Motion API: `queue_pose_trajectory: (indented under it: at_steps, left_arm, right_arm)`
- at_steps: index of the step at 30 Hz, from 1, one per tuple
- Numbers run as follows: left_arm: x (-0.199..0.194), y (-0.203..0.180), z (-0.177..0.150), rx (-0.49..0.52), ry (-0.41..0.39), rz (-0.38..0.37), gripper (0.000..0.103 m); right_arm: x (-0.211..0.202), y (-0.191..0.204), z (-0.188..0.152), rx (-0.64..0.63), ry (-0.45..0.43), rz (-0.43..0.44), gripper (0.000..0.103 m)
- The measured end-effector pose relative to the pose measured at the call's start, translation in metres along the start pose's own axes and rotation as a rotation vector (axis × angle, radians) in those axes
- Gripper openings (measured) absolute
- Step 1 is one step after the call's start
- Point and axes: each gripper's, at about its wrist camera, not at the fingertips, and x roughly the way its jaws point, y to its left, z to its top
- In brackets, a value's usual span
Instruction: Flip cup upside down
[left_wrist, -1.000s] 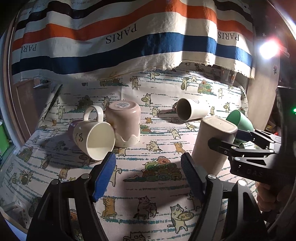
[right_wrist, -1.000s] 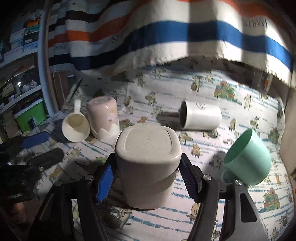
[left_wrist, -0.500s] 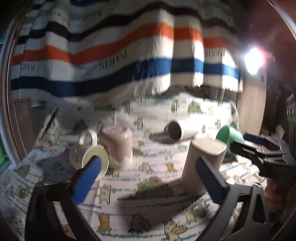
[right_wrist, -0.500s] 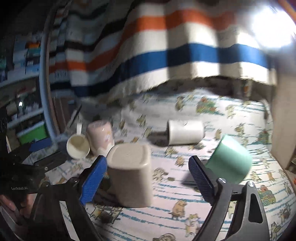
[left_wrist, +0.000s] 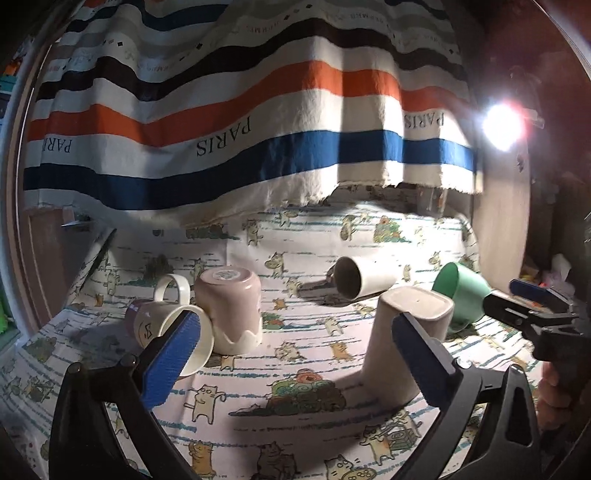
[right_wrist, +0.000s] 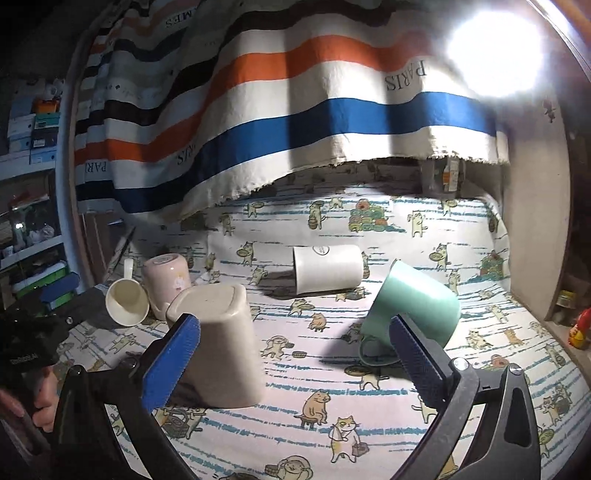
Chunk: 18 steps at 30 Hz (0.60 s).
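Standing base-up on the cat-print cloth (right_wrist: 461, 236), the beige cup (right_wrist: 221, 339) is seen already inverted, its long axis upright, toward the front edge. It is gripped by nothing: the right gripper (right_wrist: 291, 354) is held with jaws wide apart, the cup just beside its left pad. The left gripper (left_wrist: 295, 354) is likewise spread and empty. The green mug (right_wrist: 413, 314) is judged the likely next target, lying tilted nearer the right gripper.

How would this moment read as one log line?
left claw open | right claw open | squarish beige cup upside down on cat-print cloth | green mug tipped
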Motion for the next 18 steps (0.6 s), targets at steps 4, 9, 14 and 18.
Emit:
queue_pose_trajectory:
  at_steps: [4, 9, 14, 18]
  left_arm:
    - [0.01, -0.004, -0.002, 0.013, 0.052, -0.014, 0.103]
    - [0.01, -0.003, -0.002, 0.003, 0.05, -0.001, 0.103]
    - [0.009, -0.004, -0.002, 0.006, 0.044, -0.004, 0.103]
    - [0.01, -0.004, -0.002, 0.006, 0.045, -0.007, 0.103]
  right_arm:
    - [0.002, 0.006, -0.001, -0.036, 0.014, -0.052, 0.103]
    - [-0.003, 0.013, -0.002, -0.067, -0.011, -0.066, 0.103]
    - [-0.003, 0.011, -0.001, -0.06, -0.012, -0.078, 0.103]
    - [-0.003, 0.011, -0.001, -0.061, -0.012, -0.077, 0.103]
